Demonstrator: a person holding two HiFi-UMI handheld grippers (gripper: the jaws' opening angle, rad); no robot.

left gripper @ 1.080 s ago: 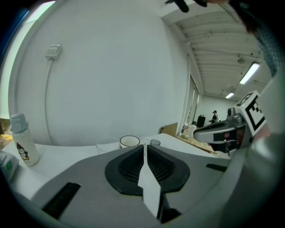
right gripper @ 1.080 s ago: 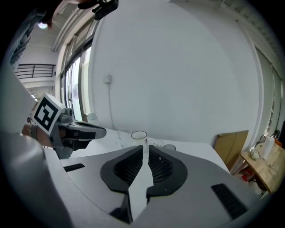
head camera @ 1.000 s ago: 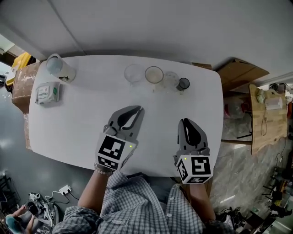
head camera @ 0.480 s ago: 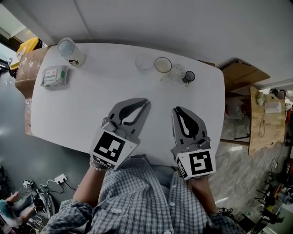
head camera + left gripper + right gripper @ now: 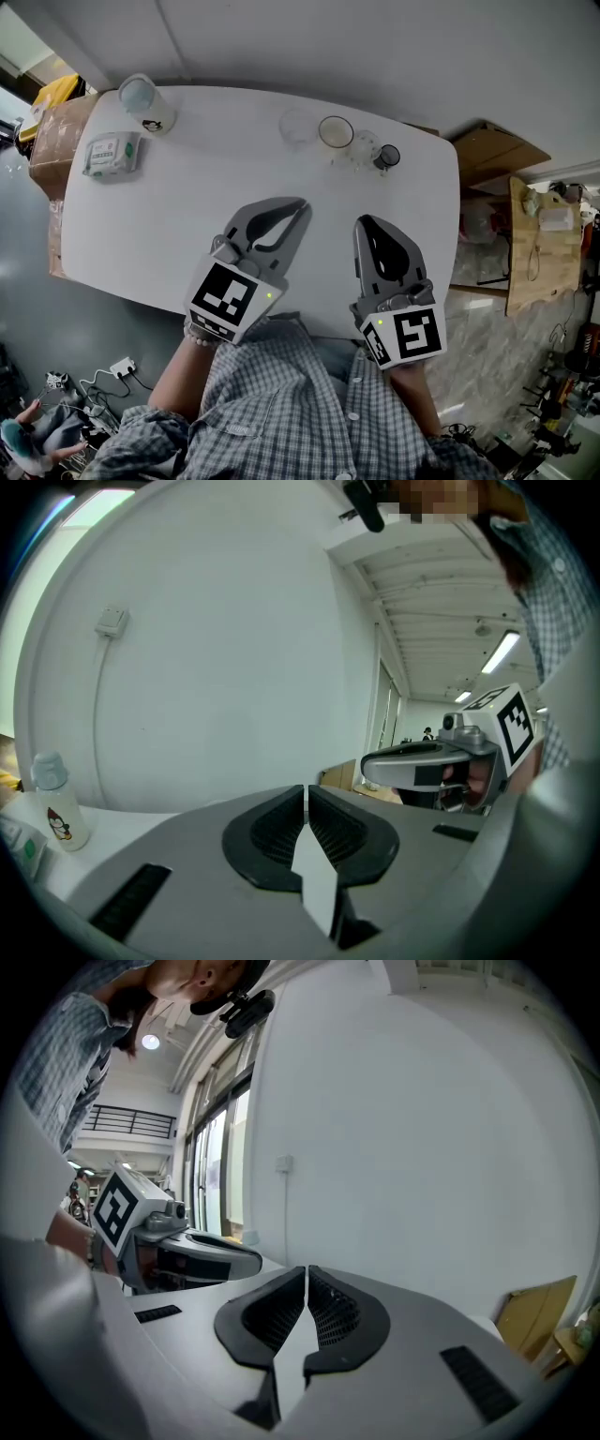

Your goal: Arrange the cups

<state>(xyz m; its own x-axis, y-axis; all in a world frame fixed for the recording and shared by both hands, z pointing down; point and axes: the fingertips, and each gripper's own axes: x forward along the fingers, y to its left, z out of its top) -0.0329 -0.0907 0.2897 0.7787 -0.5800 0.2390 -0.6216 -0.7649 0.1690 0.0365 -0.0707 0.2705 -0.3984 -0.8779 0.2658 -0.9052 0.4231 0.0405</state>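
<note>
A white table (image 5: 169, 234) with rounded corners is standing on a grey floor (image 5: 28, 309) against a pale wall (image 5: 375, 47). A wooden bench (image 5: 542, 253) and a cardboard box (image 5: 492, 150) are lying off its right end, and a carton (image 5: 54, 141) off its left. At the far left corner a white bottle (image 5: 145, 103) is standing near a pack of wipes (image 5: 111, 155).

The cups are sitting in a close row along the far edge: a clear glass (image 5: 296, 127), a brown-rimmed cup (image 5: 336, 132), a small clear cup (image 5: 364, 148) and a small dark cup (image 5: 385, 157).

A person in a checked shirt (image 5: 281, 412) is holding both grippers over the table's near half, well apart from the cups and pointing towards them. The left gripper (image 5: 300, 203) and right gripper (image 5: 366, 223) are each clenched tip to tip, both empty.
</note>
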